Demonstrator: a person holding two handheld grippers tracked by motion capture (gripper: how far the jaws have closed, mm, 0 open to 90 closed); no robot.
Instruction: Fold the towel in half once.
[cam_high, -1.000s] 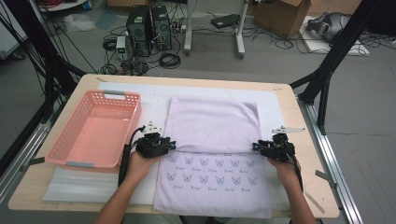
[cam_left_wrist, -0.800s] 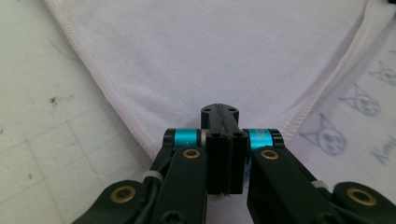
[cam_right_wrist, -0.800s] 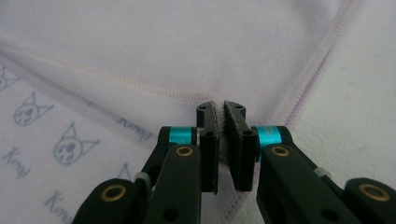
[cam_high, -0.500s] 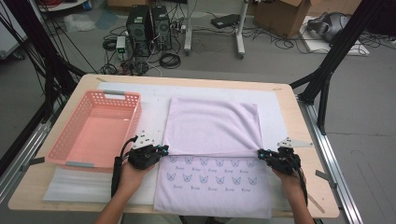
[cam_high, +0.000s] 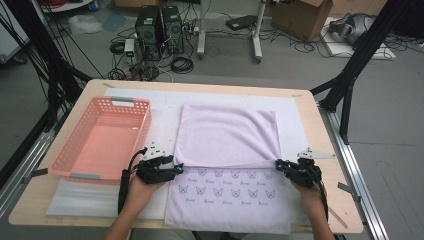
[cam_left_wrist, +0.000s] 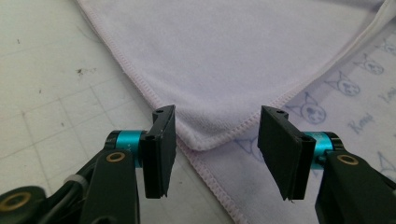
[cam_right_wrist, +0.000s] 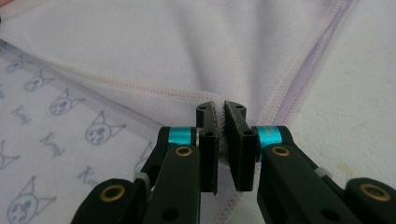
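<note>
2 corners of the towel (cam_high: 227, 137) drawn back over its printed half, so the plain side lies folded toward the near hem on the table (cam_high: 305, 107), right of the pink basket (cam_high: 102, 137). Left gripper (cam_left_wrist: 212, 140) open, jaws spread either side of its folded corner, laid flat between them. Right gripper (cam_right_wrist: 220, 135) clamped on the opposite corner, cloth pinched between the pads, likely to keep the folded edge taut and straight until that side settles too.

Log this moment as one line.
left tongs: open, at folded towel corner | right tongs: shut on towel corner | basket: empty
</note>
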